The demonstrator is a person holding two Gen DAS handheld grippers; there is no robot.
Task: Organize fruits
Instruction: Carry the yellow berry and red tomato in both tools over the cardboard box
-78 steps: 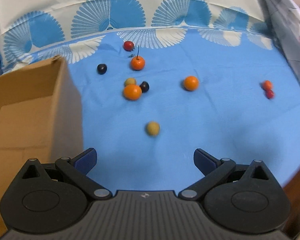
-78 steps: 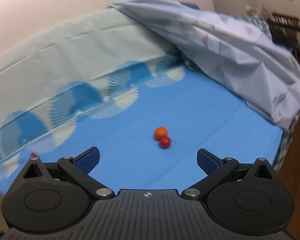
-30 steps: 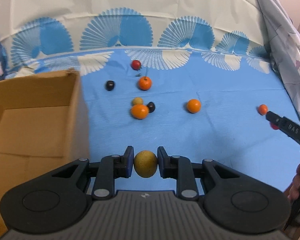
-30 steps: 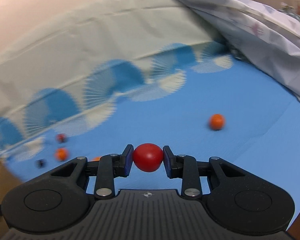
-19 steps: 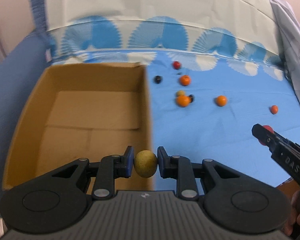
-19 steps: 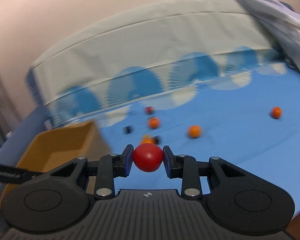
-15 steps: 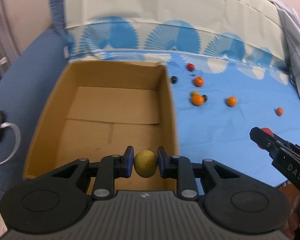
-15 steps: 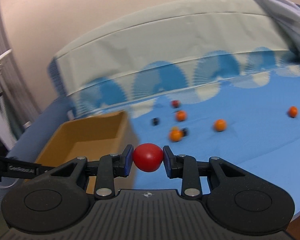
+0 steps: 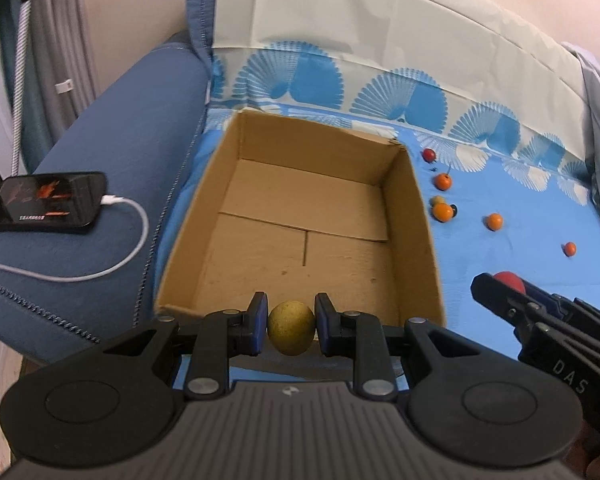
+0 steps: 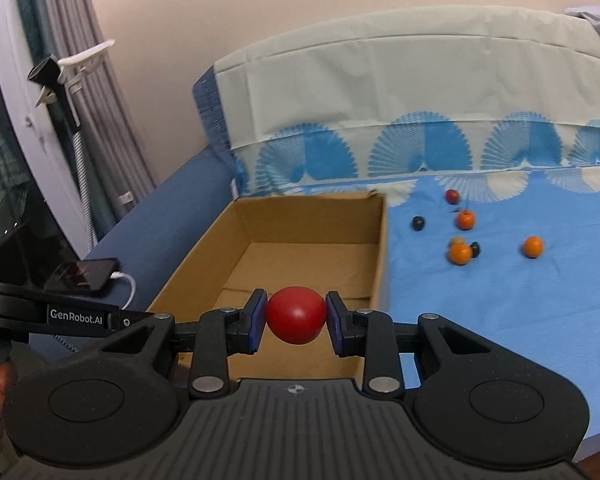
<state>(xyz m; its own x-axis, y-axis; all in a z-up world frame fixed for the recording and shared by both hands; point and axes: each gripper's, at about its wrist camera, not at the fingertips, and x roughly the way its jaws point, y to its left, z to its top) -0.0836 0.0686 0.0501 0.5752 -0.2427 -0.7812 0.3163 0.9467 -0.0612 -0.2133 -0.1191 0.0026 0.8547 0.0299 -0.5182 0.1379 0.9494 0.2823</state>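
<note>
**Q:** What occupies the nearest part of each wrist view?

**A:** In the left wrist view, the left gripper (image 9: pixel 291 327) pinches a yellow-green fruit (image 9: pixel 291 327) between its two blue pads (image 9: pixel 259 324); the pads press on the fruit from either side. In the right wrist view, the right gripper (image 10: pixel 296 315) is likewise clamped on a red fruit (image 10: pixel 296 314), held at mid-height between its pads. The right gripper also appears at the lower right of the left view, with the red fruit just visible above its tip.

**Q:** What lies directly beyond the held fruits?

**A:** An open cardboard box (image 9: pixel 422 240), its flaps folded flat as a floor. The yellow-green fruit is at the box's near wall. The red fruit is seen against the box's interior; whether it is over the opening cannot be told. The box rests on a blue patterned sheet (image 9: pixel 500 264).

**Q:** And to the sides, farther out?

**A:** Left of the box, a phone (image 9: pixel 46 200) with a white cable (image 9: pixel 132 248) lies on a dark blue armrest (image 9: pixel 120 152). Right of the box, loose fruits lie on the sheet: three orange fruits (image 10: pixel 460 253), a small dark fruit (image 10: pixel 418 223) and a dark red one (image 10: pixel 452 196) near the sheet's fan-print border. Farthest back, the sheet rises against a pale wall (image 10: pixel 300 8).
</note>
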